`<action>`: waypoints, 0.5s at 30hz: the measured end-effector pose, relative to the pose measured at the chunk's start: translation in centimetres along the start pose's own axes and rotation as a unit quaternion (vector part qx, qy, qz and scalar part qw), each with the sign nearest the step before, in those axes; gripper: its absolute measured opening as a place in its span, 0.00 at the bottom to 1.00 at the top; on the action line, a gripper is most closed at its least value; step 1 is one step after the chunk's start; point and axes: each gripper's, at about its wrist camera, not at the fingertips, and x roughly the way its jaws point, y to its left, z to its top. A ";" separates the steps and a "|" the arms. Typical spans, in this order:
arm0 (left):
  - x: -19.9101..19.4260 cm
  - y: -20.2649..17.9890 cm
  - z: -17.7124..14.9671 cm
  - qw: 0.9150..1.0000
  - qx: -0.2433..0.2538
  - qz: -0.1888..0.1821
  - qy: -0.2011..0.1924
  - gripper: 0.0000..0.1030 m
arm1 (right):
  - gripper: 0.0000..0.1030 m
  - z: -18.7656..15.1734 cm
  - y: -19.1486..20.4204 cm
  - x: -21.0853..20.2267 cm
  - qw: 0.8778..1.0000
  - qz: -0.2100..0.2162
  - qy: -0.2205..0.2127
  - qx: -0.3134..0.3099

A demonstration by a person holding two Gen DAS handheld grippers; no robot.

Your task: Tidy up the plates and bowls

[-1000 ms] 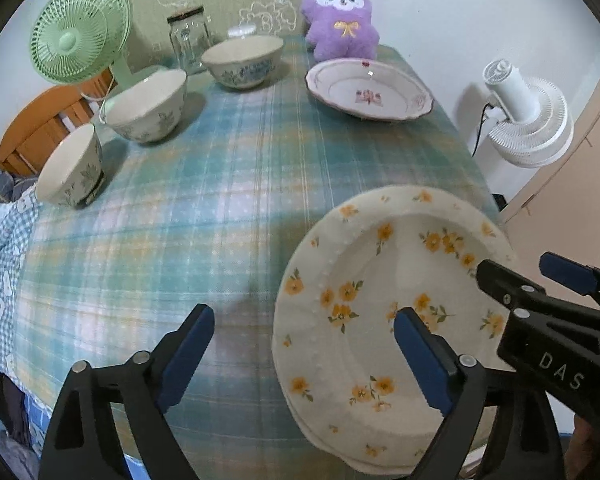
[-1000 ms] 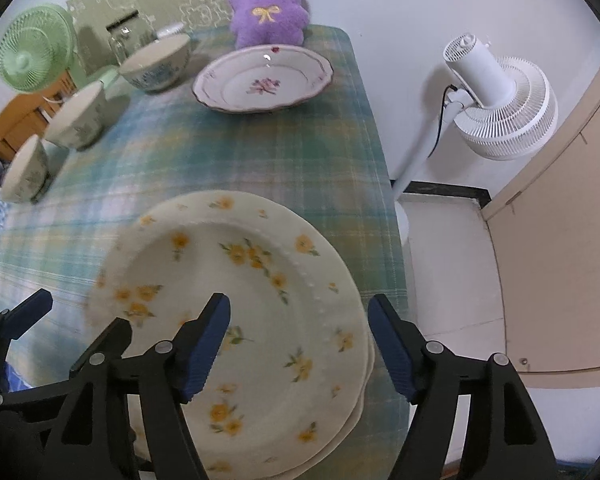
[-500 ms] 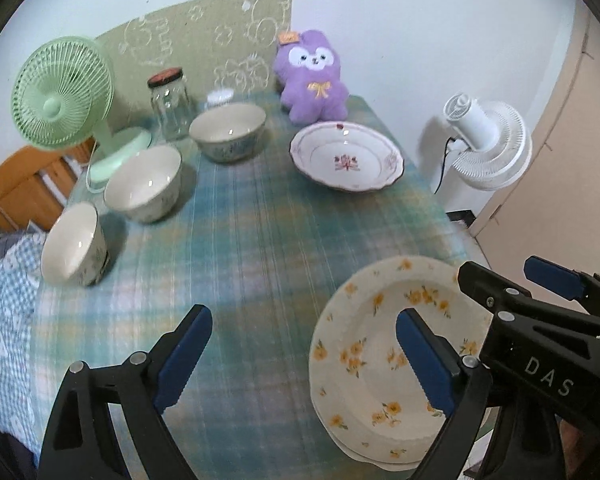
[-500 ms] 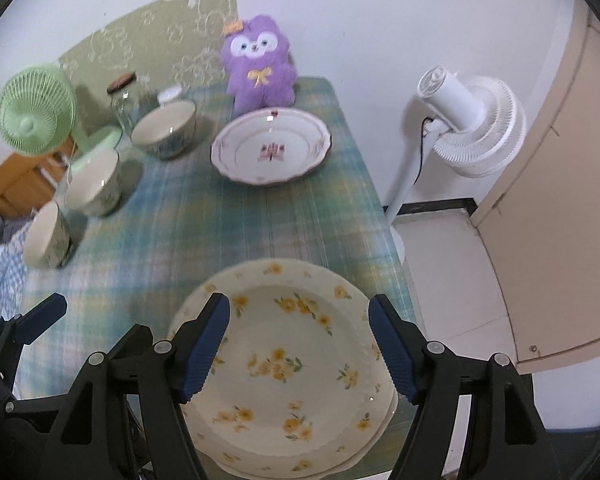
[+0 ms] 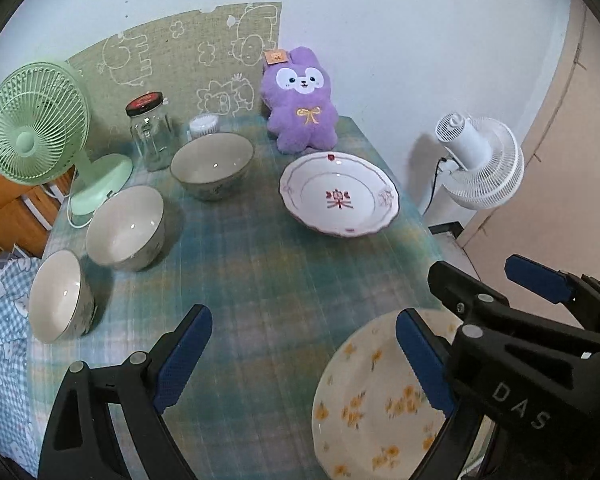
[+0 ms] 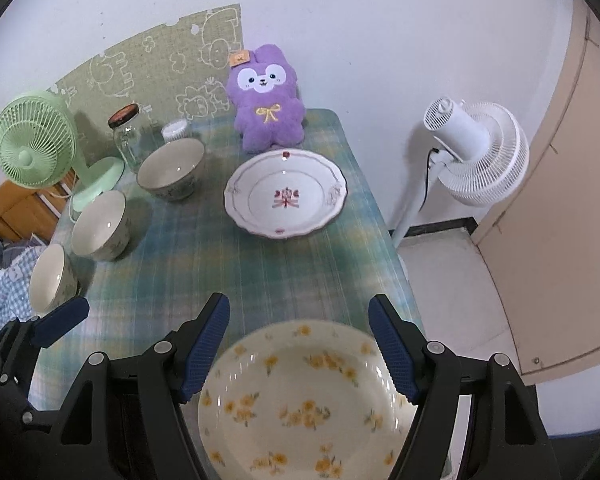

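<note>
Glossy round yellow-flowered plate [image 6: 300, 396] on soft plaid tablecloth [image 6: 260, 272]

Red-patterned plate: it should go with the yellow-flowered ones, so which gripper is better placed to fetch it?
Probably right. The red-patterned plate lies ahead of the open right gripper; the left gripper faces bare tablecloth.

Home room, lived-in: plaid-clothed bench [image 5: 260, 280] against wall, purple plush rabbit [image 5: 302, 100], green desk fan [image 5: 36, 124], white floor fan [image 5: 480, 160], crockery laid out.
</note>
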 end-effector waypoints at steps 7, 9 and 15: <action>2.8 -0.4 3.3 1.000 -0.015 0.018 -0.011 0.92 | 0.73 3.9 -0.8 3.0 1.000 0.012 -0.009 -0.015; 3.7 -0.4 4.4 0.999 -0.017 0.024 -0.015 0.91 | 0.73 5.0 -1.0 3.9 1.000 0.017 -0.011 -0.018; 7.2 -0.3 7.5 0.998 -0.029 0.043 -0.019 0.91 | 0.73 8.4 -1.6 7.3 0.999 0.030 -0.016 -0.029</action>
